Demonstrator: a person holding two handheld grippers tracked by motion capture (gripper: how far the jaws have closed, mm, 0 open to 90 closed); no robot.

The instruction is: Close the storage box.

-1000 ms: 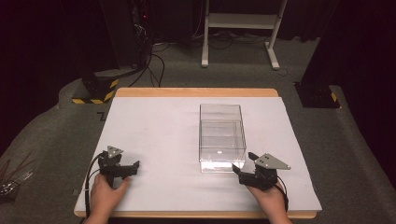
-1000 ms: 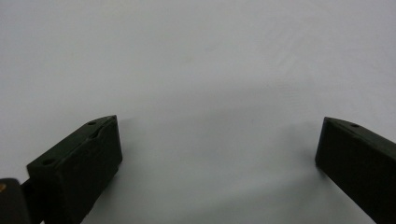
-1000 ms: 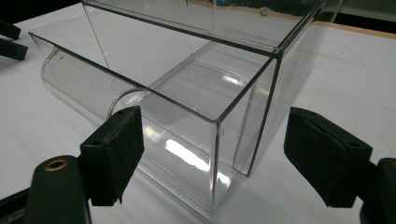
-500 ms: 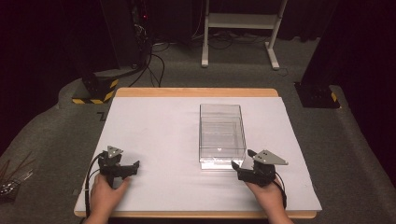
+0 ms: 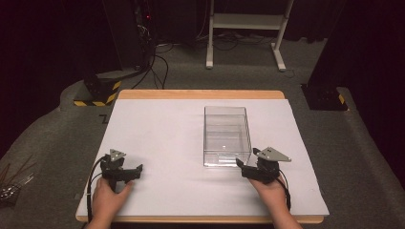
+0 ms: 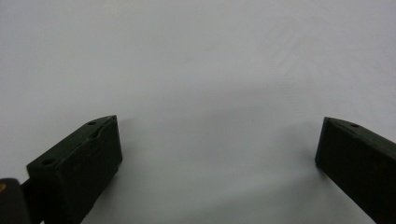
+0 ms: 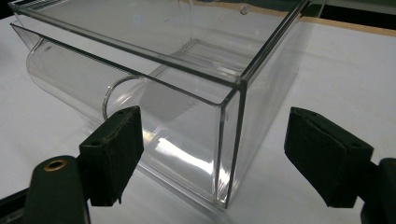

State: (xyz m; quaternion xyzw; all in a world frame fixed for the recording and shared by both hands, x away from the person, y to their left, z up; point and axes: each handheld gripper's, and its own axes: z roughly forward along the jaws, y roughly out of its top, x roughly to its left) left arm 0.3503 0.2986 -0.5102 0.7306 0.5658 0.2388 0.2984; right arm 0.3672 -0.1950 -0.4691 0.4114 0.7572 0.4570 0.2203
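Observation:
A clear plastic box (image 5: 227,136), open on top and with nothing inside, stands right of the middle on the white-covered table (image 5: 162,129). My right gripper (image 5: 241,165) is open at the box's near right corner. In the right gripper view that corner of the box (image 7: 187,130) stands between the two spread jaws of the right gripper (image 7: 212,121), a curved handle showing on the near wall. My left gripper (image 5: 137,169) rests open near the front left of the table. In its own view the left gripper (image 6: 217,135) holds nothing, with bare white surface between the jaws.
The wooden table edge (image 5: 200,94) runs along the far side. Beyond it on the grey floor are a yellow-and-black striped base (image 5: 95,93), cables and a white stand (image 5: 246,28). Some thin tools (image 5: 12,183) lie on the floor at the left.
My right gripper has crept slightly forward and left toward the box's near corner. The left gripper has stayed put.

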